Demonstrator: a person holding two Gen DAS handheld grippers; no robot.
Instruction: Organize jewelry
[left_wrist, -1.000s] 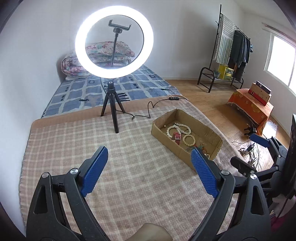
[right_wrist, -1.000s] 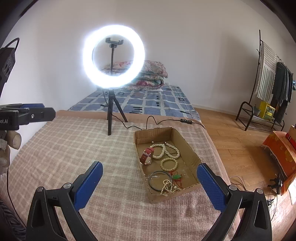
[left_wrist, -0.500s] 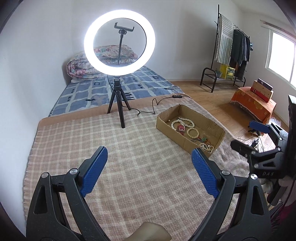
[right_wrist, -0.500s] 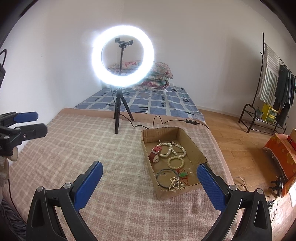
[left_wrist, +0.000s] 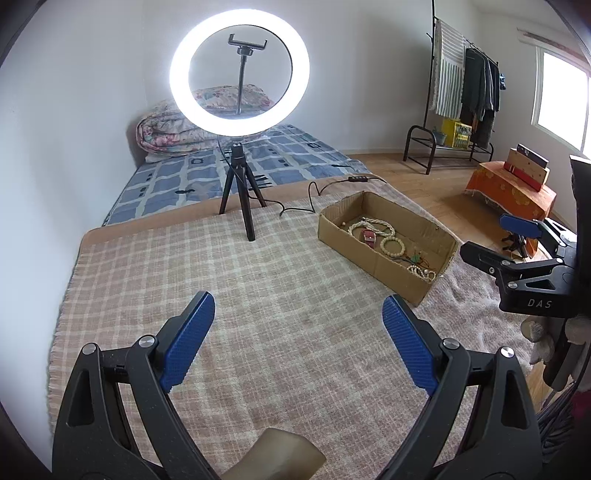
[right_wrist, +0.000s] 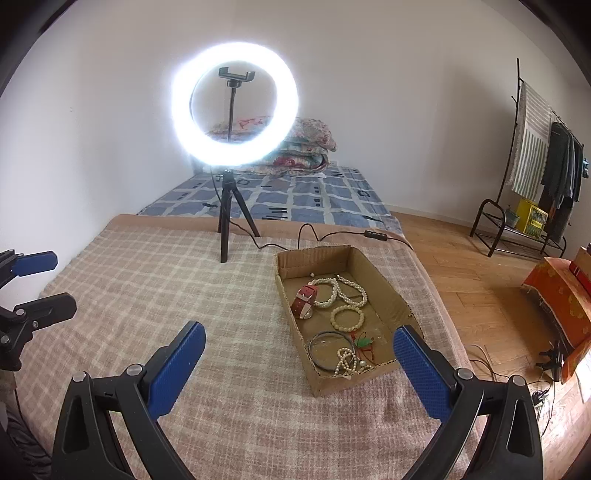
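- Left gripper (left_wrist: 298, 321) and right gripper (right_wrist: 299, 354) both spread wide, empty, above the blanket (right_wrist: 147, 295).
- Jewelry heaped in box (right_wrist: 380, 280) near blanket's right edge.
- Risk: pearl strands (right_wrist: 343, 291) overlap; one pinch likely drags neighbours, or light box slides.

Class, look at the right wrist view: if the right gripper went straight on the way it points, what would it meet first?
Probably the checked blanket, just left of the cardboard box; the right gripper is open, and depth is unclear.
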